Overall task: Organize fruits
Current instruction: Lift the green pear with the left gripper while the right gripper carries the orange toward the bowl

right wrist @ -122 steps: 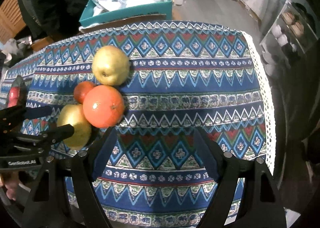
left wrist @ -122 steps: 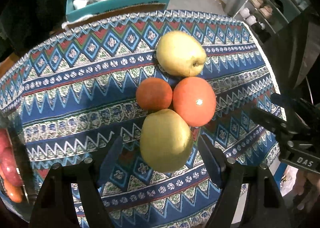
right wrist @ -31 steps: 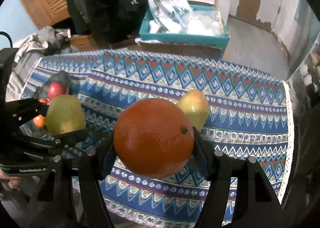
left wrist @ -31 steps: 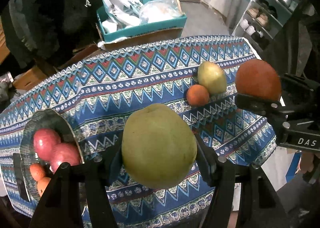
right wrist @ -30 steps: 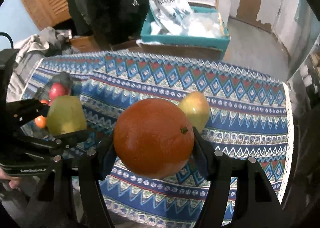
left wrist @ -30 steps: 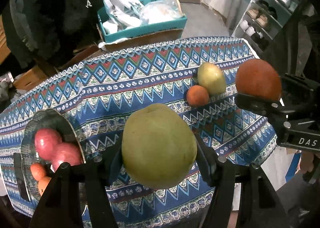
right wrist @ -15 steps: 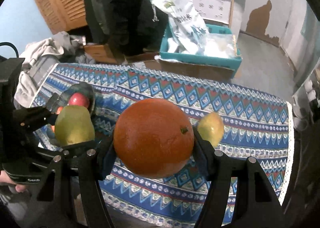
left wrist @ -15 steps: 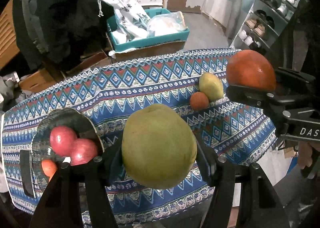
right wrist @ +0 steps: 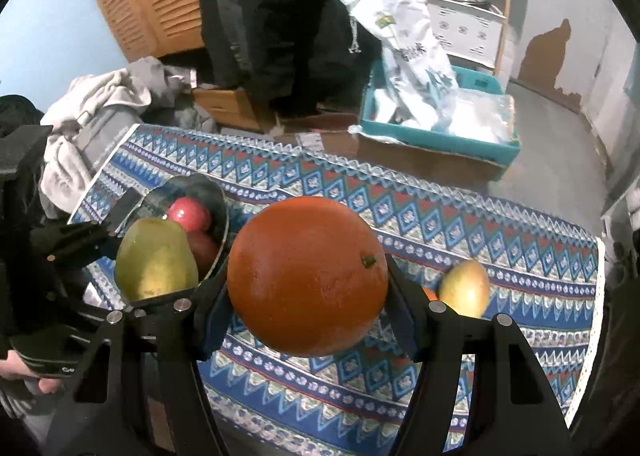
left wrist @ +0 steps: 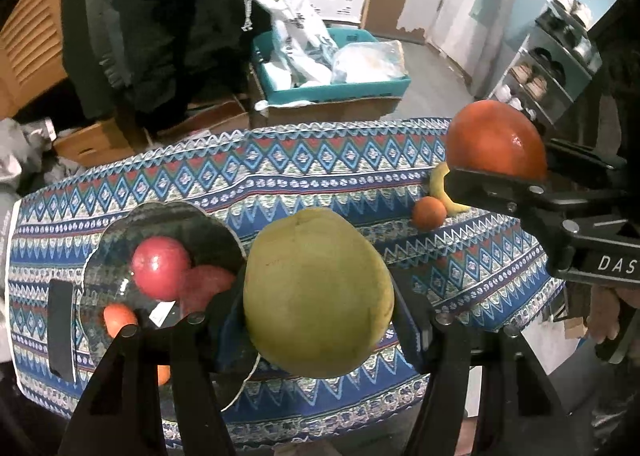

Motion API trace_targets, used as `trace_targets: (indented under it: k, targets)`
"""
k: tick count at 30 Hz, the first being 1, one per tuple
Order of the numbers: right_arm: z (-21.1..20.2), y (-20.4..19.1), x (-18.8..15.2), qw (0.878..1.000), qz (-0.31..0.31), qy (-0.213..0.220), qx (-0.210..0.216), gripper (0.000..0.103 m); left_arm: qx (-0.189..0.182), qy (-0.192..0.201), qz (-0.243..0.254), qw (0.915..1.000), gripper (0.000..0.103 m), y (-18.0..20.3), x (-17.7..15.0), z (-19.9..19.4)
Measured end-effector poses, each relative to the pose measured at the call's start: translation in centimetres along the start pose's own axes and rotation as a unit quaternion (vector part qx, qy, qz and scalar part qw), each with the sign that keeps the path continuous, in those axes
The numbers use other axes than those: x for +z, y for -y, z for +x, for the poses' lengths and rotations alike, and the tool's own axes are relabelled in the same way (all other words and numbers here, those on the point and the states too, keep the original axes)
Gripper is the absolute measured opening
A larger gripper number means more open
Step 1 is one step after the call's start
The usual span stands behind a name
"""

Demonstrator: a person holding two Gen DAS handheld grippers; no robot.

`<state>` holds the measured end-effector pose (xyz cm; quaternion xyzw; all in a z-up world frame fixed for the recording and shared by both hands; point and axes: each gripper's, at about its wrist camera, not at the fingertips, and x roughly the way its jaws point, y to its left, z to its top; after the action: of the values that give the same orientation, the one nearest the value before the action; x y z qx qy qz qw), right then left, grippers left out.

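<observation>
My left gripper (left wrist: 318,308) is shut on a big green pear (left wrist: 316,280), held in the air over the near edge of the patterned tablecloth (left wrist: 320,164). Just left of it sits a glass bowl (left wrist: 120,240) with two red apples (left wrist: 160,268) and small oranges (left wrist: 119,318). My right gripper (right wrist: 306,296) is shut on a large orange (right wrist: 306,268), also in the air, to the right of the bowl (right wrist: 188,186). A yellow pear (right wrist: 464,288) and a small orange (left wrist: 429,213) lie together on the cloth at the right.
A black flat object (left wrist: 61,330) lies left of the bowl. Behind the table stand a person in dark clothes (right wrist: 280,16), a teal crate of bags (left wrist: 332,68) on cardboard boxes, a heap of clothes (right wrist: 100,104) and a shoe rack (left wrist: 552,68).
Both grippers have risen and drifted left toward the bowl, each still holding its fruit. The bowl now sits nearer the middle of both views, and the table looks smaller.
</observation>
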<state>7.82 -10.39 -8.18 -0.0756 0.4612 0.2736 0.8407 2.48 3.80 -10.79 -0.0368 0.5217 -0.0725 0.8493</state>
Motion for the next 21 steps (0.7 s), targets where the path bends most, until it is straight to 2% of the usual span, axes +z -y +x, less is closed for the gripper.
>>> trace_targets:
  k: [13,21]
  targets:
    - [3.1,-3.7,2.5,0.999,-0.026,-0.016,0.019,0.067,0.009,0.008,-0.049,0.9987,0.066,-5.1,-0.4,-0.7]
    - [5.9,-6.1,3.9,0.998,-0.042,-0.031,0.035,0.067,0.029,0.012,-0.081,0.9963,0.066,-8.9,-0.5,-0.8]
